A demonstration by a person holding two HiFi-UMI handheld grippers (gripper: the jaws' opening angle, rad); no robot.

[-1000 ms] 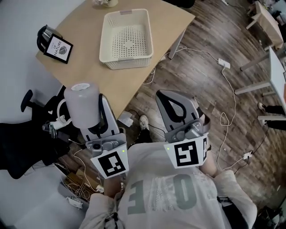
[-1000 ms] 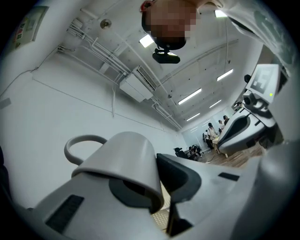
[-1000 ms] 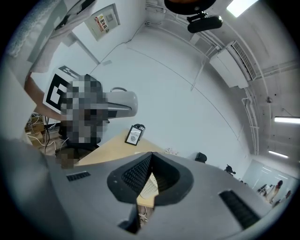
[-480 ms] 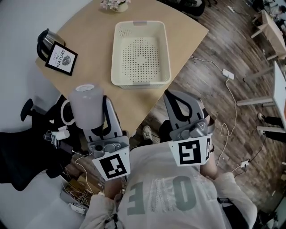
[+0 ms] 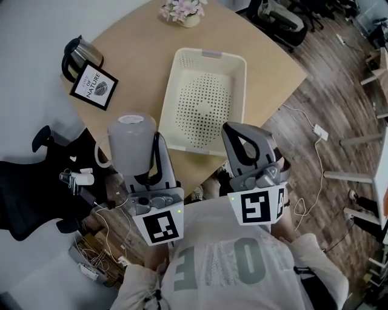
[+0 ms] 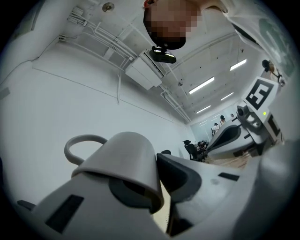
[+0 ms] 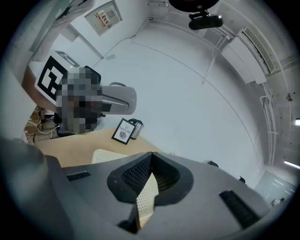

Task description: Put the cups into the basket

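Grey cup is held off the table, mouth toward the left gripper, handle out to the left. Its wall is pinched between that gripper's jaws, one inside the mouth and one outside. Cup is seen at the near table edge, just left of the empty cream basket. Right gripper is held near the basket's near edge, jaws pressed together on nothing. Kettle, framed sign and flower pot are set further back.
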